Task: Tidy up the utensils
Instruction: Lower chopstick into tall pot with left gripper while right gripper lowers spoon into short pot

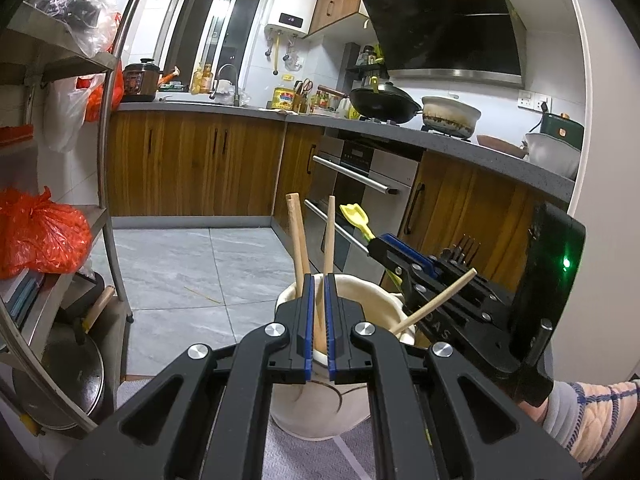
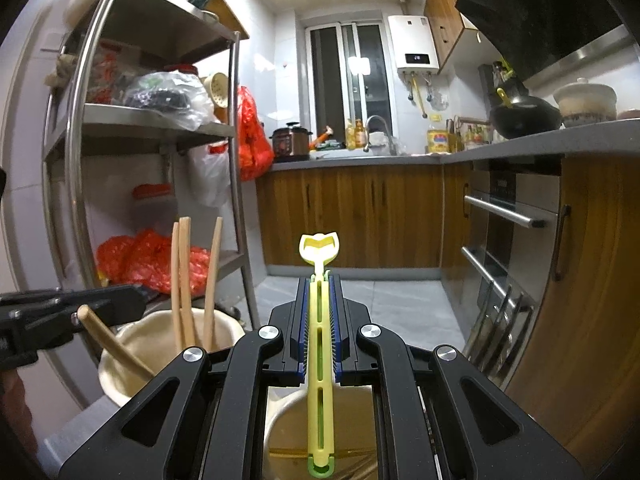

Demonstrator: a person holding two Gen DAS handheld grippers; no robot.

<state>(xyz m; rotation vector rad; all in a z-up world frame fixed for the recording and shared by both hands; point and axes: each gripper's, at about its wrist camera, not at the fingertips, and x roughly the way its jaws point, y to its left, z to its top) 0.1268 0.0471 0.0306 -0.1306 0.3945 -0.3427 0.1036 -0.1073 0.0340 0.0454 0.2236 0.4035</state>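
Observation:
My left gripper (image 1: 319, 280) is shut just above a cream utensil holder (image 1: 340, 400), with nothing clamped; a wooden handle shows behind its narrow slit. Several wooden chopsticks and handles (image 1: 298, 236) stand in that holder, and one (image 1: 440, 296) leans right. In the right wrist view the left gripper (image 2: 136, 300) sits at the holder's (image 2: 132, 344) left rim, apart from the upright sticks (image 2: 182, 280). My right gripper (image 2: 320, 280) is shut on a yellow plastic utensil (image 2: 320, 360) lying lengthwise between its pads, head forward, over a second cream container (image 2: 280, 412). The left view shows the right gripper (image 1: 378, 242) right of the holder.
A steel shelf rack (image 2: 236, 200) with plastic bags stands to the left. On the right are the oven (image 2: 504, 220) and wooden cabinets, with several metal utensils (image 2: 500, 320) standing upright near them. A grey cloth (image 1: 288, 456) lies under the holders. A person's checked sleeve (image 1: 592, 420) is at the lower right.

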